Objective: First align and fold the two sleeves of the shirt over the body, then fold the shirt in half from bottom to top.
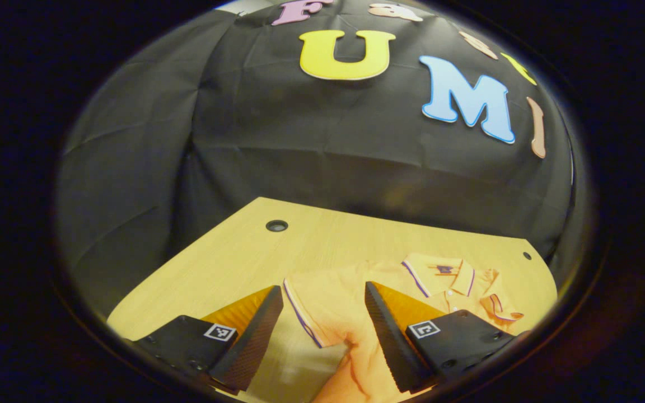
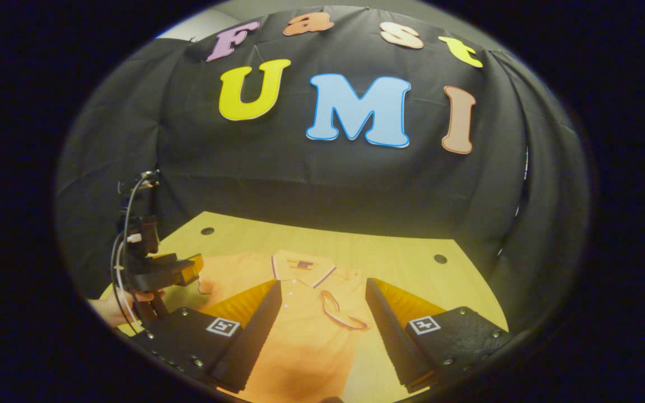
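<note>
Right gripper view: shirt (image 2: 300,336) hem cut off; both grippers' fingers spread.

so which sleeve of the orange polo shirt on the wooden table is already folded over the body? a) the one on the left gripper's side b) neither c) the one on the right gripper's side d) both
c: in the right gripper view the sleeve cuff on that side of the orange polo shirt lies across the chest, while the other sleeve is spread flat on the wooden table between the open left hand-held gripper fingers.

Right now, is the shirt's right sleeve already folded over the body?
Yes, the right sleeve lies across the shirt chest below the collar.
</note>
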Demonstrator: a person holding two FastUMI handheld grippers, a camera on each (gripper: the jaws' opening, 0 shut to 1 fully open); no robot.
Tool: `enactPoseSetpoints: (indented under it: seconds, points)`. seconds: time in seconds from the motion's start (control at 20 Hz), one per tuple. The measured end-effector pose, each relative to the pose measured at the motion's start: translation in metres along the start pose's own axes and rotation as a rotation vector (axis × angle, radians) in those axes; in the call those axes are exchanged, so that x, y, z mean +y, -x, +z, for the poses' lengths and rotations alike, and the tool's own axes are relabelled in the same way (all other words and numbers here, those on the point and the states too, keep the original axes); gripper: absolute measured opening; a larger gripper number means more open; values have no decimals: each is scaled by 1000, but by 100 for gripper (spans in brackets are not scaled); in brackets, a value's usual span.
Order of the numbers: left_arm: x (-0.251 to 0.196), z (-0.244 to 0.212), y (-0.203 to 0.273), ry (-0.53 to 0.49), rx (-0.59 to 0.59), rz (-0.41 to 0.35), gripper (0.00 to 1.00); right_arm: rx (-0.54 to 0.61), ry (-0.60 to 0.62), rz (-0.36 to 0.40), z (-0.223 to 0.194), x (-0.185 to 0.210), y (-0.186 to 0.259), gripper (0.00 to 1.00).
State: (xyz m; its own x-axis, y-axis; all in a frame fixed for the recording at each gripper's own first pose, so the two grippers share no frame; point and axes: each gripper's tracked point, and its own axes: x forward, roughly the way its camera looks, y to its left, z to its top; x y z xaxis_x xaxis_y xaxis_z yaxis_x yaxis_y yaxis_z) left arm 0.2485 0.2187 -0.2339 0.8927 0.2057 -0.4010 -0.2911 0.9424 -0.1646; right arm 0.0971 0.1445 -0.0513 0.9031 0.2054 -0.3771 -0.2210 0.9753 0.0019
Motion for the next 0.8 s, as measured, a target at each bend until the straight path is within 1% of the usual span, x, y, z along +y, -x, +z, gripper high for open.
enactPoseSetpoints:
  seconds: [0.05, 0.1, 0.3, 0.4, 0.45, 0.6, 0.75, 0.8]
  points:
    - [3, -5, -11, 0, 8, 17, 95, -2, 6, 2, 0, 0, 6, 92]
    - [6, -9, -21, 5, 15, 26, 96, 3, 12, 6, -3, 1, 10, 94]
    - [22, -22, -51, 13, 37, 72, 95, 17, 15, 15, -8, 2, 21, 94]
    - [28, -29, -66, 11, 61, 86, 95, 25, 9, 15, -11, 2, 24, 92]
    - [31, -31, -73, 8, 72, 90, 95, 34, -1, 18, -15, 2, 25, 94]
    - [28, -40, -89, 21, 109, 72, 95, 77, -40, 26, -30, 2, 25, 94]
    - [34, -50, -98, 14, 146, 91, 95, 92, -66, 19, -36, -1, 29, 94]
    - [37, -50, -103, -6, 145, 99, 95, 90, -63, 10, -37, -4, 30, 94]
